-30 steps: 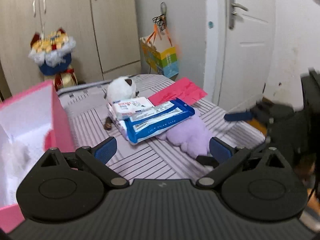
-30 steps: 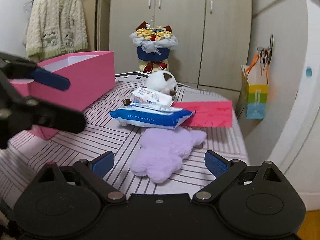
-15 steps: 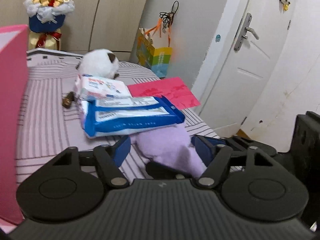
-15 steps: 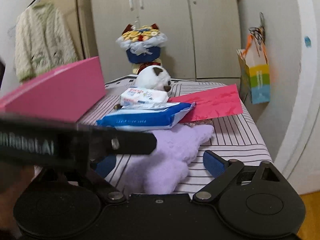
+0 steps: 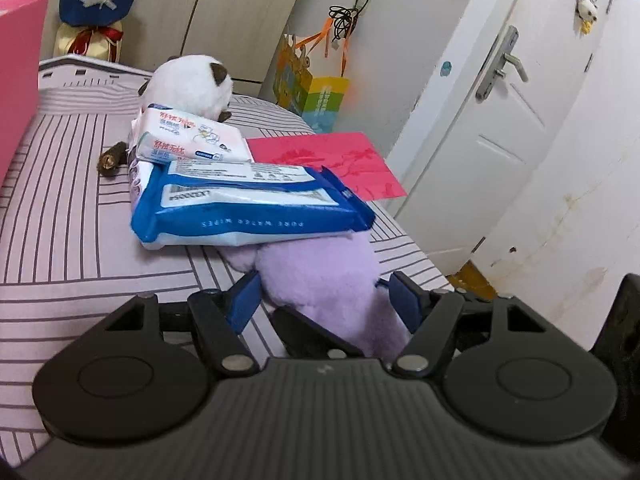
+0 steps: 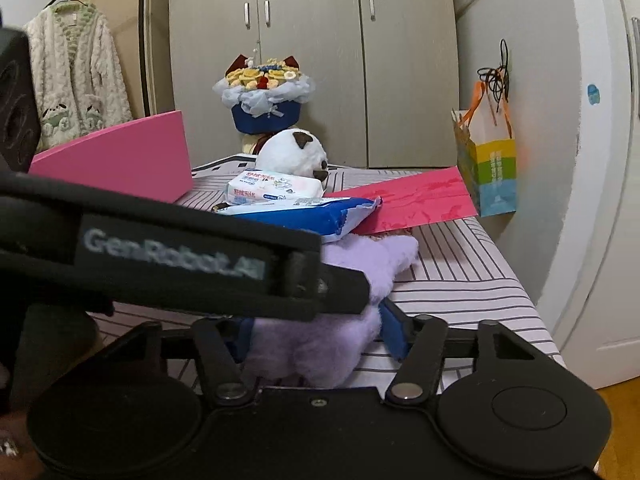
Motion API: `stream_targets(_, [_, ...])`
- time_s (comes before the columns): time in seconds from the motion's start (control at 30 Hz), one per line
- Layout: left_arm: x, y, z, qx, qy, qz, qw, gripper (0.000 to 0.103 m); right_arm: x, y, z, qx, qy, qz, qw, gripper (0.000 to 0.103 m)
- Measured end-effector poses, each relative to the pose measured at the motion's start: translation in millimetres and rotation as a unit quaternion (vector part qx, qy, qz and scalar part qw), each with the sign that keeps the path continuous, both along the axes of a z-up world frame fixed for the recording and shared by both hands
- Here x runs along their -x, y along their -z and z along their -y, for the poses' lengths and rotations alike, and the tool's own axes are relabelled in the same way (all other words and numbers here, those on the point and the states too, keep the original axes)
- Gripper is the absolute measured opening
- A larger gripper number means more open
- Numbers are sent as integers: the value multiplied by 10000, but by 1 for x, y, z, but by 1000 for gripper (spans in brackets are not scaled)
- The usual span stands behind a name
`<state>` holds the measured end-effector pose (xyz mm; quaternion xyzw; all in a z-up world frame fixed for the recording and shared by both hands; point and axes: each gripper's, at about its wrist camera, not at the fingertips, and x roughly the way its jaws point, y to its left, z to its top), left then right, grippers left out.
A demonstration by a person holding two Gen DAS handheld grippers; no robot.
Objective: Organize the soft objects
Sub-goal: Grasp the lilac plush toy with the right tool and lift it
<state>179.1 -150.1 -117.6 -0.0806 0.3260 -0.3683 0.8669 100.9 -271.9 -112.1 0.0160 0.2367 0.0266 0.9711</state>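
Note:
A purple plush toy [image 5: 316,268] lies on the striped table, its far end under a blue wipes pack [image 5: 248,208]. My left gripper [image 5: 320,300] has its blue pads against both sides of the plush, shut on it. My right gripper [image 6: 316,332] also grips the plush [image 6: 320,344] from its near end, pads pressed into the fur. The left gripper's body [image 6: 172,256] crosses the right wrist view. A white plush cat [image 5: 192,84] lies behind a small pink-white tissue pack [image 5: 188,140].
A pink box [image 6: 120,160] stands at the left of the striped table [image 5: 60,200]. A pink card [image 5: 332,160] lies near the right edge. A bouquet [image 6: 264,96], wardrobe, hanging gift bag [image 6: 488,172] and white door [image 5: 500,100] are beyond.
Both grippers moved in low over the table and closed around the purple plush. They were open and apart from it a second ago.

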Motion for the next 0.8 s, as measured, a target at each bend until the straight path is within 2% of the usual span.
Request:
stream_targets(0.13, [5,1,4,-130,-55,139,9998,68,4,2,-3,-15,71,104,9999,56])
stream_targets(0.27, [6,0,3,-111,-65,96,9999,68,7,2,-5,-113,160,145,9997,54])
stream_targets(0.47, [10,-2,-1,-48,-2,-16,10000,68,14,-3,-7,-224,249,-7,9994,53])
stream_targets(0.8, [29,-6,-5,15,124,-234,9996,68,38,-14,-15,-43,383,-207,9990,54])
